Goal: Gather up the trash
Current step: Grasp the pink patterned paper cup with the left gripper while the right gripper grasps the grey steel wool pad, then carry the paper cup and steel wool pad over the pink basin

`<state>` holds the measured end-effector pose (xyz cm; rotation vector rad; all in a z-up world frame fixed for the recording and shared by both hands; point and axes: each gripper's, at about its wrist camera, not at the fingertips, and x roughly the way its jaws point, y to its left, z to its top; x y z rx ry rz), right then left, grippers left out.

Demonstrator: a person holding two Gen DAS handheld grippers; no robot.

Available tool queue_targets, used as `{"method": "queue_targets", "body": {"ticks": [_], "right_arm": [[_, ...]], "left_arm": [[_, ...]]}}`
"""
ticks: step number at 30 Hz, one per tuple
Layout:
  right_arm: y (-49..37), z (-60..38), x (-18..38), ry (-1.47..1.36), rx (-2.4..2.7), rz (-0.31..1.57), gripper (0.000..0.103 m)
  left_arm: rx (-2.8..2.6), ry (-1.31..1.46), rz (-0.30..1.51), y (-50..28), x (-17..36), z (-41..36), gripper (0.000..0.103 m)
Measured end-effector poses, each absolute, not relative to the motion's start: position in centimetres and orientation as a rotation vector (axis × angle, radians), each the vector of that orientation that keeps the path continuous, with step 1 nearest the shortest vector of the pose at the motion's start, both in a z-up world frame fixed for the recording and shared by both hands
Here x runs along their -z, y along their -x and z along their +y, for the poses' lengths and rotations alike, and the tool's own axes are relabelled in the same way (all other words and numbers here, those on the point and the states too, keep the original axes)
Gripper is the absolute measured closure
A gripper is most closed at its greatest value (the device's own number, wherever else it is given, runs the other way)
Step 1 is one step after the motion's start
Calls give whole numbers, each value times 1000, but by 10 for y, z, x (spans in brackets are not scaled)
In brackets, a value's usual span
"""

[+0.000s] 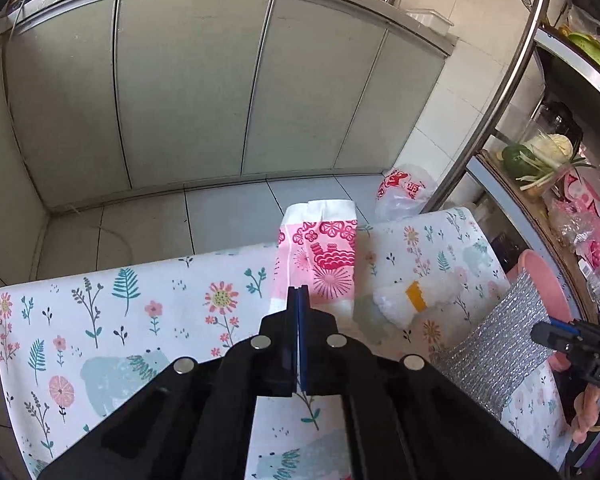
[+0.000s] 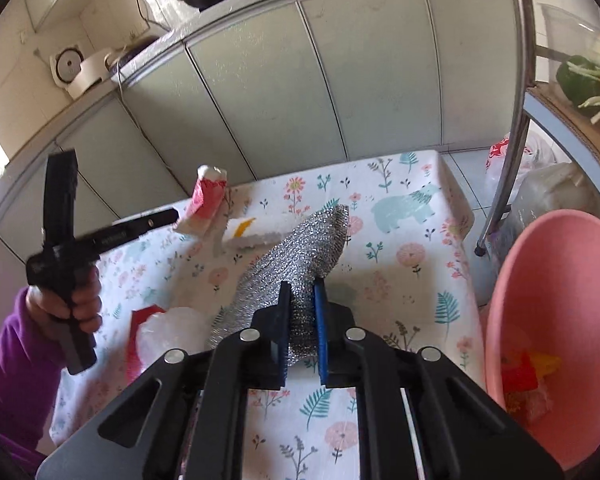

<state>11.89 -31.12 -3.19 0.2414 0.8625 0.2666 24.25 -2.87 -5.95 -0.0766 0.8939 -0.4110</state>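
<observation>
My left gripper (image 1: 298,294) is shut on a pink-and-white patterned wrapper (image 1: 320,256) and holds it up above the floral tablecloth (image 1: 100,320). The wrapper also shows in the right wrist view (image 2: 206,200), with the left gripper (image 2: 174,214) beside it. My right gripper (image 2: 302,284) is shut on a silver glittery scrubber cloth (image 2: 300,244), lifted over the table; it also shows in the left wrist view (image 1: 504,340). A white crumpled packet with a yellow mark (image 1: 416,298) lies on the table. A white and red wrapper (image 2: 160,332) lies near the left.
A pink basin (image 2: 560,280) stands right of the table and holds red and yellow scraps (image 2: 528,372). A metal rack (image 1: 512,76) with vegetables stands at the right. A plastic bag (image 1: 404,192) sits on the floor. Grey cabinets (image 1: 180,88) run behind the table.
</observation>
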Motion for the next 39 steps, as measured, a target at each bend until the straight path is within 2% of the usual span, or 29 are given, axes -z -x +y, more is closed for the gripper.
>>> {"method": "queue_targets", "body": {"ticks": [4, 6, 7, 8, 15, 16, 17, 19, 20, 22, 31, 39], "right_arm": [[-109, -315, 21, -254, -270, 845, 92], [-105, -316, 19, -262, -267, 841, 92], [-104, -317, 19, -270, -265, 840, 92], [-103, -319, 20, -278, -263, 840, 92], [-99, -325, 21, -291, -253, 836, 92], [-99, -326, 21, -292, -252, 836, 92], [-99, -326, 20, -293, -252, 835, 92], [-98, -328, 20, -297, -253, 833, 92], [-97, -329, 20, -299, -252, 830, 92], [-97, -329, 18, -306, -257, 826, 92], [-81, -331, -4, -327, -284, 761, 92], [-49, -348, -37, -324, -251, 664, 92]], "left_arm": [[412, 156, 883, -234, 44, -23, 101], [385, 175, 869, -233, 35, -27, 84], [375, 153, 866, -233, 32, -33, 61], [362, 118, 853, -231, 30, -42, 54], [266, -175, 855, -233, 60, -93, 54], [249, -209, 853, -234, 65, -95, 60], [239, -214, 862, -236, 68, -94, 71], [235, -178, 867, -237, 69, -86, 81], [236, -163, 862, -236, 66, -82, 89], [226, -140, 852, -234, 59, -75, 94], [264, 56, 822, -198, 19, -38, 94], [354, 92, 775, -146, -18, -57, 94]]}}
